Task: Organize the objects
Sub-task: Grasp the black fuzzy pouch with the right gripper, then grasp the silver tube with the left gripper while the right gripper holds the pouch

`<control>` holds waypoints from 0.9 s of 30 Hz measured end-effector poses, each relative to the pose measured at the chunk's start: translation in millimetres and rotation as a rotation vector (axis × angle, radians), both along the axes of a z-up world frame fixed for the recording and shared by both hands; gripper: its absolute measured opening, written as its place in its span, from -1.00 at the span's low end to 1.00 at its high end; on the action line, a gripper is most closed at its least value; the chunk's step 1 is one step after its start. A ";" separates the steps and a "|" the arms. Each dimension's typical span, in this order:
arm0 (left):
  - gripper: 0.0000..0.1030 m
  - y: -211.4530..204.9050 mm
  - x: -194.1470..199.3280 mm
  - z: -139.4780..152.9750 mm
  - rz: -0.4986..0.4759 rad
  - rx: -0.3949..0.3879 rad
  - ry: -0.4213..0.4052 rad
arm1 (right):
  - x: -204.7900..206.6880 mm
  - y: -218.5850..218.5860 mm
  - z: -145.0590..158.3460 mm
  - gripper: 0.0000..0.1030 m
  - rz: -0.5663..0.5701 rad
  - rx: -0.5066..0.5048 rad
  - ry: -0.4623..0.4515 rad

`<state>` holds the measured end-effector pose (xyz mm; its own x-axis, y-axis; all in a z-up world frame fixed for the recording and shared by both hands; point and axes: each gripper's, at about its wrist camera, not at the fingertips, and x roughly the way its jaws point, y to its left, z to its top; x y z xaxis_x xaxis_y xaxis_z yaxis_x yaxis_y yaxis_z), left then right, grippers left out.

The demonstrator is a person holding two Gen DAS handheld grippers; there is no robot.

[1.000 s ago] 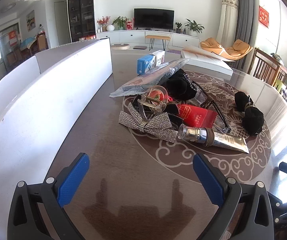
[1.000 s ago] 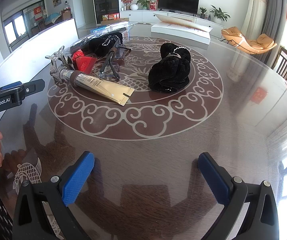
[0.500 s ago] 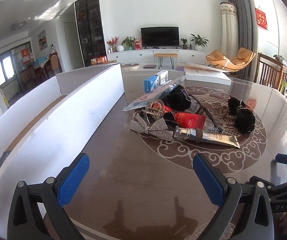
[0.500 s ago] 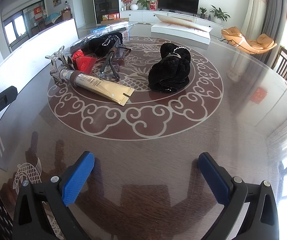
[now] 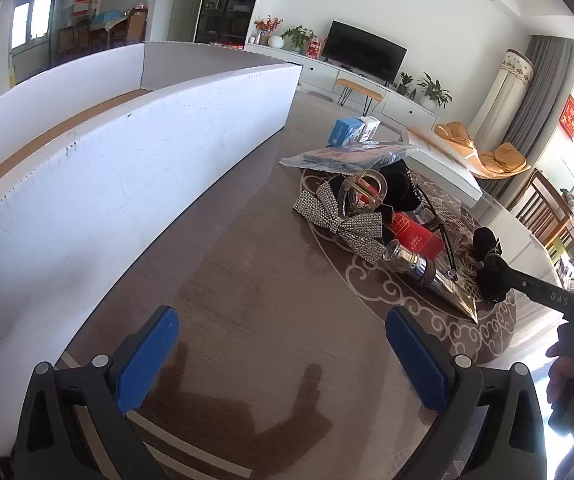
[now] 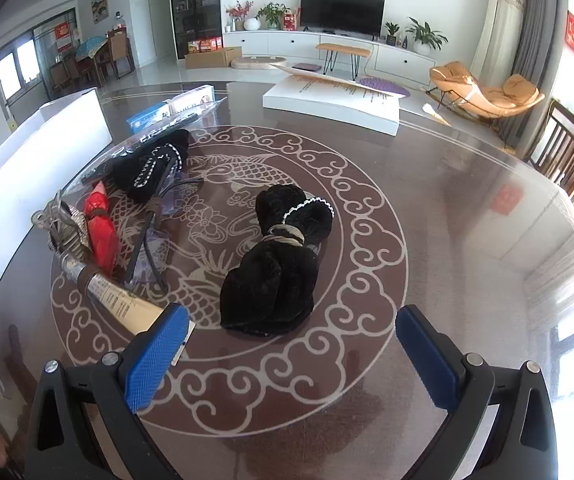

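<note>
Black velvet bundle (image 6: 275, 264) lies mid-table, just ahead of the right gripper (image 6: 291, 336), jaws spread, empty. Left gripper (image 5: 283, 344) likewise released. Approach under way; next, likely closing on the cloth.

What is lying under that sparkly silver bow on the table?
The rhinestone bow overlaps a clear hair clip and a red packet; a tube's cap touches its lower end. What lies directly beneath it is covered.

I count on table (image 6: 467, 240): one black velvet bundle (image 6: 275, 272), one gold tube (image 6: 123, 304), one rhinestone bow (image 5: 339, 220), one red packet (image 6: 101, 228), one blue box (image 5: 345, 132), two white trays: left (image 5: 107, 184), far (image 6: 331, 100).
</note>
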<state>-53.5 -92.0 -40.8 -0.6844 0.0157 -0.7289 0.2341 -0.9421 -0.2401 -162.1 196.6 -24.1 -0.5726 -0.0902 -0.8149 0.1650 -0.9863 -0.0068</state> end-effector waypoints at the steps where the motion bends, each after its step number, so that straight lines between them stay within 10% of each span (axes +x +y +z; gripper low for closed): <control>1: 1.00 1.9 -0.2 0.7 -0.005 -0.006 -0.001 | -14.5 2.6 -2.9 0.99 -0.026 -0.025 -0.026; 4: 1.00 2.7 0.5 2.1 -0.011 -0.006 0.006 | -43.7 4.9 -14.3 0.97 -0.084 -0.084 -0.078; 9: 1.00 -1.6 -0.4 1.3 -0.003 0.029 0.006 | -42.4 -24.0 -22.2 -0.02 0.005 0.020 -0.078; 20: 1.00 -7.6 -0.7 -3.0 0.011 0.090 -0.012 | 81.6 -118.3 -21.8 -0.16 0.473 0.026 -0.072; 27: 1.00 40.9 -15.5 -1.8 -0.212 0.090 -0.044 | 122.5 -62.0 -10.1 -0.23 0.281 -0.047 -0.022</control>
